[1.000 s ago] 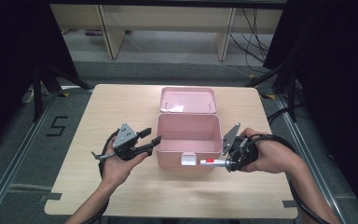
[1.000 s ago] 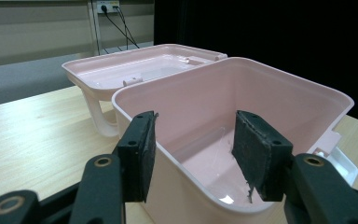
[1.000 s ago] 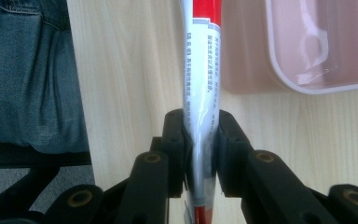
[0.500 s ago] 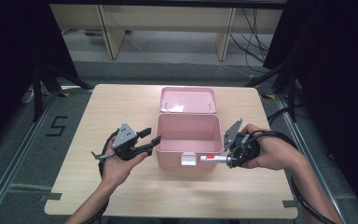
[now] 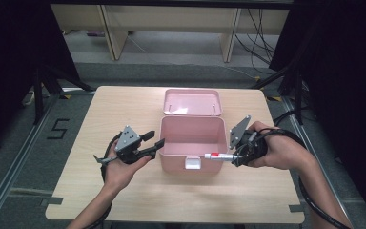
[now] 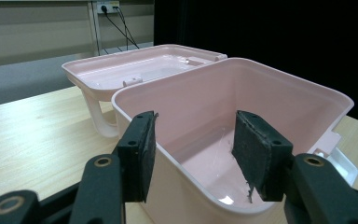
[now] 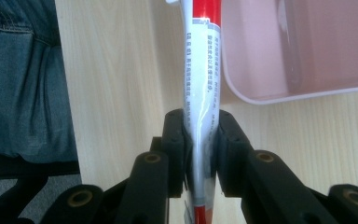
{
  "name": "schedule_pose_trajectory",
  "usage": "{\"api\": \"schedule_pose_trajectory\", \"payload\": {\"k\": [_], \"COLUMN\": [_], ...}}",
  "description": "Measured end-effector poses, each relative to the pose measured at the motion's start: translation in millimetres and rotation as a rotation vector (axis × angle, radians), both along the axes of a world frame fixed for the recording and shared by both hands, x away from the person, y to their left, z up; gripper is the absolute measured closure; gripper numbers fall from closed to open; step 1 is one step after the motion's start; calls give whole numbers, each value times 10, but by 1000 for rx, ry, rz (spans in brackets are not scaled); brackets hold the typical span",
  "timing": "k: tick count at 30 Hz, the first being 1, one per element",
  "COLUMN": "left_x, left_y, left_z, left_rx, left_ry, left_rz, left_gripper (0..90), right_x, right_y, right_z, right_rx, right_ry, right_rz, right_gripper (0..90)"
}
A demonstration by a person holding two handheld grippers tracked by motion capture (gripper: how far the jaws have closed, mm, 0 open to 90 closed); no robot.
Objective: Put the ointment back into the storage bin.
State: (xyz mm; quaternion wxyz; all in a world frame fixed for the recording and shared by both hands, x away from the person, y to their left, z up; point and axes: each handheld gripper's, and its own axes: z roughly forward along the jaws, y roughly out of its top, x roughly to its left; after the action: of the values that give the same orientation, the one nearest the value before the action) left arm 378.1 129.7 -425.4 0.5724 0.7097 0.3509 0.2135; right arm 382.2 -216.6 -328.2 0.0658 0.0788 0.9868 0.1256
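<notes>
A pink plastic box [image 5: 190,143] stands open in the middle of the table, its lid [image 5: 193,101] laid back behind it. My left gripper [image 5: 151,141] is open at the box's left wall; in the left gripper view its pads [image 6: 144,154] straddle the near rim of the box [image 6: 242,107] without pressing on it. My right gripper [image 5: 234,157] is shut on a white and red marker [image 5: 217,155], held level and pointing left over the box's front right corner. In the right gripper view the marker [image 7: 200,74] runs up between the pads beside the box's corner [image 7: 279,60].
The box's white latch [image 5: 193,163] hangs at its front. The wooden table [image 5: 124,200] has bare room in front and on both sides. Beyond it are shelf legs and cables on the floor. A floor mark "5" [image 5: 58,129] lies to the left.
My right gripper has shifted slightly left with the marker, bringing its tip over the box's front edge. The left gripper has not moved.
</notes>
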Motion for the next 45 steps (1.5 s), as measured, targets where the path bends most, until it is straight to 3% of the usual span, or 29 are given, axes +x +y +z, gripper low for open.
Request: {"api": "schedule_pose_trajectory", "payload": {"k": [3, 4, 6, 8, 13, 14, 16, 20, 22, 25, 27, 32, 33, 34, 36, 38, 41, 42, 45], "left_x": [-4, -6, 2, -6, -7, -7, -7, -5, -4, -4, -5, -3, -3, -2, 1, 1, 2, 9, 11], "left_y": [-2, -1, -1, 8, 0, 0, 1, 7, 6, 4, 6, 18, 19, 19, 20, 21, 23, 22, 27], "left_z": [-1, -1, -7, 2, 3, 3, 5, 10, 13, 13, 12, 9, 7, 7, 10, 15, 17, 12, 10], "left_rx": [7, 7, -5, 7, 5, 5, 4, 4, 1, 3, 3, 8, 9, 8, 4, 4, -1, -9, -6], "left_ry": [1, 2, -5, 3, 2, 2, 3, 2, 1, 1, 2, 4, 3, 3, 2, 2, -1, -4, -5], "left_rz": [-1, 0, -5, 2, 1, 1, 1, 4, 5, 2, 3, 4, 4, 4, 6, 6, 3, -1, 0], "left_gripper": [485, 485, 485, 485, 485, 485, 485, 485, 485, 485, 485, 485, 485, 485, 485, 485, 485, 485, 485], "right_x": [18, -26, 1, -21, 22, 21, 67, 106, 99, 152, 153, 226, 215, 243, 242, 293, 279, 321, 310], "right_y": [12, 21, 19, 24, 28, 31, 40, 65, 83, 116, 136, 173, 177, 184, 193, 207, 220, 225, 235], "right_z": [9, 15, 29, 47, 78, 85, 78, 74, 81, 69, 69, 59, 57, 54, 53, 37, 34, 22, 14], "right_rx": [6, 8, 9, 16, 30, 33, 46, 55, 50, 67, 66, 78, 76, 77, 73, 84, 74, 86, 76], "right_ry": [-10, 18, -3, 8, -9, -8, -20, -22, -14, -27, -27, -35, -26, -31, -21, -34, -18, -31, -19], "right_rz": [16, -47, -19, -46, -23, -40, 4, -6, -46, 0, -25, 2, -28, -4, -41, 8, -51, 6, -40], "right_gripper": [771, 771, 772, 772, 771, 771, 772, 771, 771, 771, 771, 771, 771, 771, 771, 771, 771, 770, 771]}}
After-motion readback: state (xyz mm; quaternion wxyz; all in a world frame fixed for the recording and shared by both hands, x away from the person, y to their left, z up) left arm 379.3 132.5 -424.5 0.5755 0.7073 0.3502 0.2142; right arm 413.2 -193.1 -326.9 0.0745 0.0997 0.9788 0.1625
